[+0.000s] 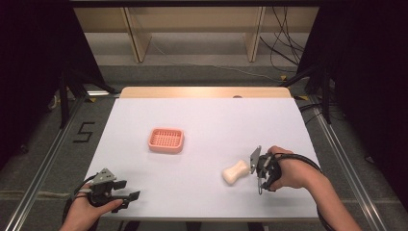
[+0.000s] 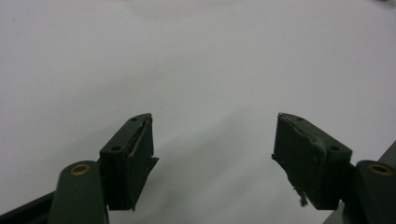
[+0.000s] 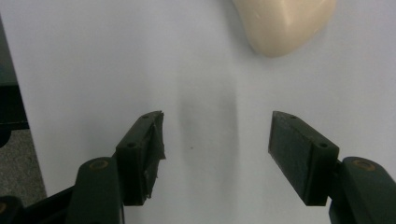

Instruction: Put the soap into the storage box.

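- We see a white table (image 1: 202, 120) carrying two items: a pink soap dish (image 1: 166, 140) left of centre and a cream soap bar (image 1: 235, 172) toward the right near edge
- The soap dish is rectangular with a gridded floor and stands well apart from the soap bar
- The soap bar lies flat on the table, waisted in the middle, with its right end just beside the right gripper (image 1: 260, 169)
- In the right gripper view we find the right gripper (image 3: 217, 140) with jaws spread wide and nothing between them; the rounded end of the soap bar (image 3: 285, 23) lies ahead of the jaws and off toward the right one, clear of both
- The left gripper (image 1: 126, 190) sits at the table's near left corner, held in the left hand (image 1: 84, 214), well apart from both items
- In the left gripper view we find the left gripper (image 2: 212, 140) with jaws wide apart over bare table, gripping nothing
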`<state>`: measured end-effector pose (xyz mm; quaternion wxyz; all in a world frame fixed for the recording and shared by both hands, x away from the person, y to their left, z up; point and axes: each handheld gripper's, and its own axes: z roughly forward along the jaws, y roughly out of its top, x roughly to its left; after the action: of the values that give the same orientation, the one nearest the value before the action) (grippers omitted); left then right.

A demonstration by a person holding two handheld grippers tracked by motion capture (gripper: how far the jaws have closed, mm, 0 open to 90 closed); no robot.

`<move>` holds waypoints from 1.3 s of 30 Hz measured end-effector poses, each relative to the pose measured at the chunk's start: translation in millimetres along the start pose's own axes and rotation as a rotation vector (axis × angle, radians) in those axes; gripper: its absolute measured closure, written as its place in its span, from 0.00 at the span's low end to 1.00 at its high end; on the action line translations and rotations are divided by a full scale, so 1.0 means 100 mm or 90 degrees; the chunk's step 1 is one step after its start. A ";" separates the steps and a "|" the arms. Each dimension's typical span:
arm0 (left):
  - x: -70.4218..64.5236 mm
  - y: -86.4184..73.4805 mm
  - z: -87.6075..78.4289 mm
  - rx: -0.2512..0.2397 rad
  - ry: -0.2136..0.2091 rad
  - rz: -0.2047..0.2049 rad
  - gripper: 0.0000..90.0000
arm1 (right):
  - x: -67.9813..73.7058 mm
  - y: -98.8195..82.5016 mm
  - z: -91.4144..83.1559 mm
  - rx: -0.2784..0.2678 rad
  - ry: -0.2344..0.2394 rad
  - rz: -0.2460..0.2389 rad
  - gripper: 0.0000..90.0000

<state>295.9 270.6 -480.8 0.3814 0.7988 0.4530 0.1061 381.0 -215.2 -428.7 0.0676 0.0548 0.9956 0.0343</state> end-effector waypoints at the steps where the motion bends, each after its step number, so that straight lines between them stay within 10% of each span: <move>1: 0.00 0.00 0.00 -0.001 -0.001 0.000 0.32 | 0.00 0.00 0.00 0.000 0.000 0.000 0.39; 5: 0.00 0.00 0.00 0.000 -0.001 0.000 0.32 | -0.02 0.06 -0.01 0.011 -0.007 0.015 0.38; 8: 0.00 0.00 0.00 0.001 -0.006 0.002 0.32 | -0.10 0.14 0.02 -0.006 -0.010 -0.043 0.38; 12: 0.00 0.00 0.00 -0.002 -0.003 0.000 0.32 | -0.09 0.20 0.02 0.014 -0.006 -0.003 0.37; 17: 0.00 0.00 0.00 -0.001 -0.002 0.000 0.32 | -0.17 0.31 0.04 -0.008 -0.017 -0.073 0.37; 27: 0.00 0.00 0.00 -0.001 -0.008 0.001 0.32 | -0.20 0.47 0.07 0.000 -0.020 -0.058 0.36; 29: 0.00 0.00 0.00 0.000 -0.002 -0.002 0.32 | -0.25 0.51 0.09 -0.012 -0.024 -0.106 0.36; 31: 0.00 0.00 0.00 -0.001 -0.003 -0.001 0.31 | -0.22 0.54 0.08 -0.003 -0.025 -0.069 0.36; 37: 0.01 0.00 0.00 0.000 -0.003 0.000 0.31 | -0.31 0.65 0.13 0.000 -0.025 -0.139 0.35; 39: 0.00 0.00 0.00 -0.001 -0.005 -0.002 0.31 | -0.28 0.66 0.14 0.004 -0.024 -0.110 0.35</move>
<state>295.7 271.2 -480.8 0.3841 0.7984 0.4523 0.1026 417.2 -152.5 -433.6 0.0889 -0.0303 0.9953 0.0243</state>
